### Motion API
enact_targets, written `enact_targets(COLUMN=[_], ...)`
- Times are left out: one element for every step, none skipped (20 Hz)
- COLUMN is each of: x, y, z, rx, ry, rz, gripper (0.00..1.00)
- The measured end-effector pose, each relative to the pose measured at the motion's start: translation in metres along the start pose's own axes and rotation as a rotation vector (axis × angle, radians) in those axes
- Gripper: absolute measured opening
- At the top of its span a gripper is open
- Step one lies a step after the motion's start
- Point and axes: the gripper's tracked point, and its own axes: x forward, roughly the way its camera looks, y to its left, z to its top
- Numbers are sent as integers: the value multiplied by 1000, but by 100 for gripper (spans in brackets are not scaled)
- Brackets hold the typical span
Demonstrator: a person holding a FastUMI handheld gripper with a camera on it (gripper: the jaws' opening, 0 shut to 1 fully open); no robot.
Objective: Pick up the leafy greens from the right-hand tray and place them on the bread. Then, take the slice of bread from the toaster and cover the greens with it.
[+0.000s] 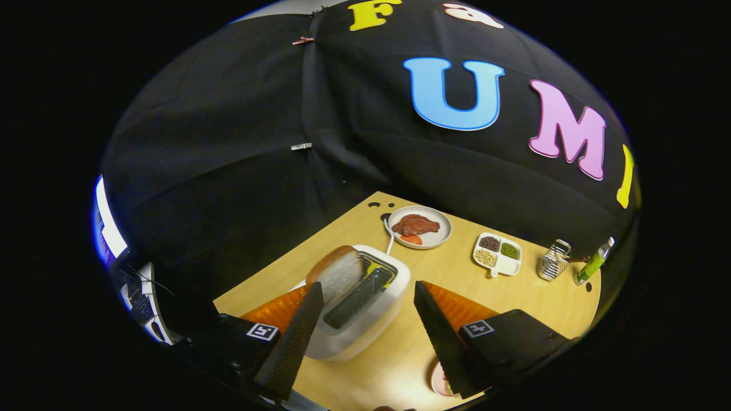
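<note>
Gripper (365,297) is hovering over the toaster (365,302), jaws spread wide and holding nothing. The bread slice (338,273) is standing upright in the far slot, top half sticking out, just ahead of the left finger. Its long axis is running along the slot, flat faces pointing across the toaster. Risk: the fingers are straddling the whole toaster rather than the slice, so closing could be nudging the toaster or crushing the crust.

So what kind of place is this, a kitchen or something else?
Likely a staged kitchen setup in a recording booth: a wooden table against black cloth, with a toaster holding bread between the open tongs and a plate of meat.
</note>
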Motion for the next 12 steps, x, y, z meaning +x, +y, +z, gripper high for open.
enact_targets(x=[6,13,21,30,38,47,57,66,73,78,83,87], y=[8,15,22,27,31,34,36,33,31,29,29,27], z=[2,4,6,6,6,4,3,-1,-6,-12,-15,-18], rx=[-3,-3,-4,-5,-6,-10,-19,-24,-21,-11,4,15], ry=[3,1,1,4,7,12,13,21,31,43,55,63], rz=[7,9,7,1,-4,-13,-24,-46,-62,-71,-76,-88], gripper=[100,100,100,100,100,100,100,100,100,98,97,95])
